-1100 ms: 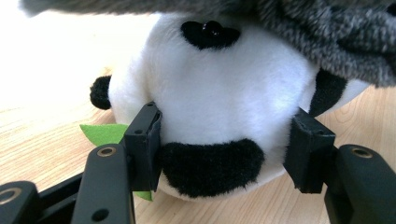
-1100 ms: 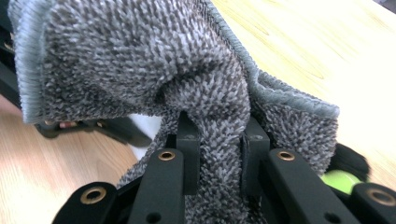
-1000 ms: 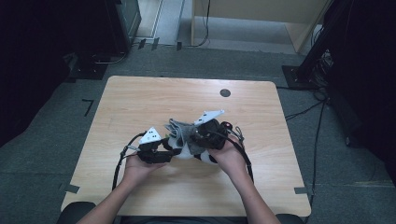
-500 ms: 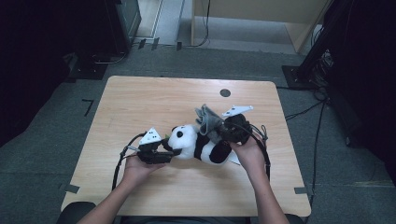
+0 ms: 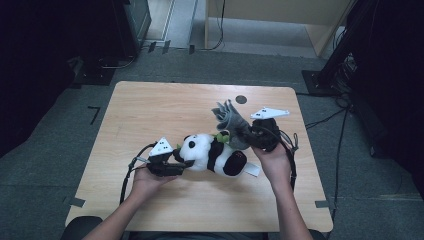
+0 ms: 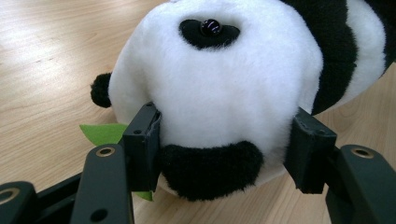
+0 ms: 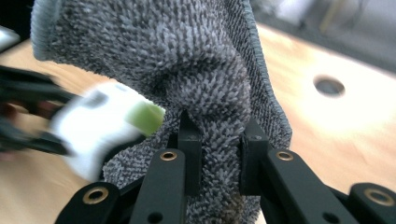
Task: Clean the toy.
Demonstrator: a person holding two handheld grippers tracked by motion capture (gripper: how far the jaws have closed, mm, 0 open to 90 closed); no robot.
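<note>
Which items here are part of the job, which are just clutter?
In use:
- plush panda, head between the left gripper fingers
- grey cloth, pinched by the right gripper

Lying about:
- table with its round hole
- cables on the floor

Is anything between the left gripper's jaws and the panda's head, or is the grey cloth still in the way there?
Nothing visible blocks it. The left gripper has its jaws pressed on both sides of the panda's head. The grey cloth is clamped in the right gripper, lifted beside the panda's body.
</note>
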